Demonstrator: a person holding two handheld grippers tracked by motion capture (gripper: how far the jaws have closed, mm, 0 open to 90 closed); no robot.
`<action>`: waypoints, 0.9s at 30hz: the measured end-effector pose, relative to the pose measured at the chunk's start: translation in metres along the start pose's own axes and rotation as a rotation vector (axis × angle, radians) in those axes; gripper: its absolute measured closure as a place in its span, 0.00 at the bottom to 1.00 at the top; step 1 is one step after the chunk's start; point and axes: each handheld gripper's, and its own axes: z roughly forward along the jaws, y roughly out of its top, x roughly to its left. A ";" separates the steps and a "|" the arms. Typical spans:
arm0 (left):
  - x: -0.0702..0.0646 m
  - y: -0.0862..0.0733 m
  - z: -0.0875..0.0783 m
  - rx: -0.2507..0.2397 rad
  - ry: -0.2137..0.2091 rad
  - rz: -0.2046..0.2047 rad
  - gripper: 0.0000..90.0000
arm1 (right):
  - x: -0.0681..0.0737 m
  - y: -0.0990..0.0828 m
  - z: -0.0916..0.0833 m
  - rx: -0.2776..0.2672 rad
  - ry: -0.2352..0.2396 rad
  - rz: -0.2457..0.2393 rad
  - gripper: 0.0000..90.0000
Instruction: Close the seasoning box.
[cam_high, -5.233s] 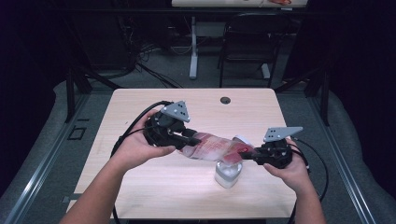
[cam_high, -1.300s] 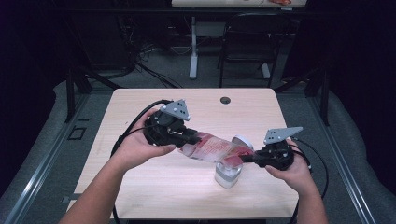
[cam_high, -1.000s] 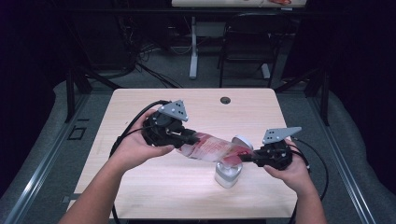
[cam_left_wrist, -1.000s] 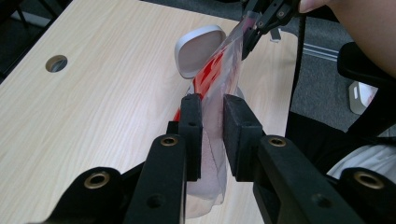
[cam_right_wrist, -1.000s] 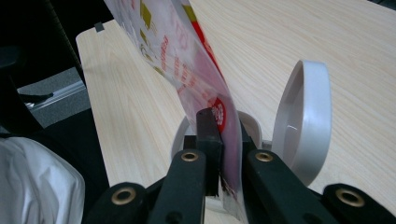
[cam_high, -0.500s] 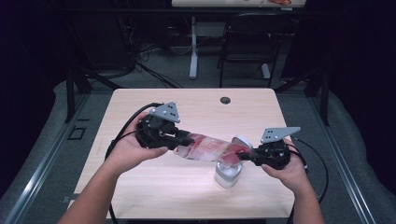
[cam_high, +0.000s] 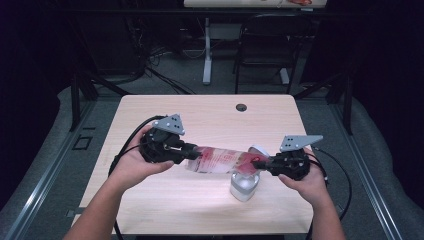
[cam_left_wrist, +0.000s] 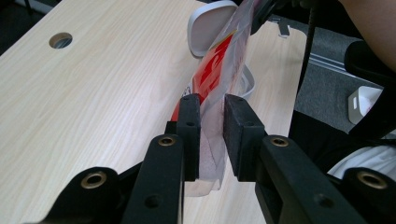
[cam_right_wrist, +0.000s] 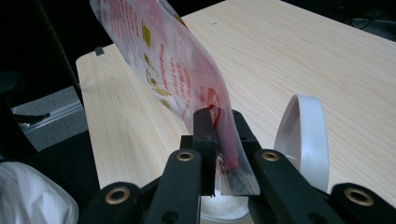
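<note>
Both tongs, left and right, pinch the pouch ends; right jaws have just been loosening; keep its mouth over the white container.

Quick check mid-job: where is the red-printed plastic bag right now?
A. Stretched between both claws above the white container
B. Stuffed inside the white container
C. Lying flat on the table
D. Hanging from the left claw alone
A: the bag spans from the left claw to the right claw, above the white container.

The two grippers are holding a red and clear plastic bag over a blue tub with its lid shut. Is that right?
Not quite. The tub is white, not blue, and its lid stands open, as the right gripper view shows. The left gripper and right gripper do hold the bag between them.
</note>
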 end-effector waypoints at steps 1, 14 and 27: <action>0.001 -0.002 0.000 0.000 0.001 -0.001 0.86 | 0.000 0.000 0.000 -0.003 0.003 0.002 0.94; 0.008 -0.027 0.008 -0.027 -0.021 -0.040 0.92 | -0.002 -0.003 0.002 -0.039 0.024 0.002 0.96; 0.009 -0.039 0.010 -0.030 0.003 -0.036 0.95 | 0.003 -0.001 0.006 -0.059 0.014 -0.006 0.97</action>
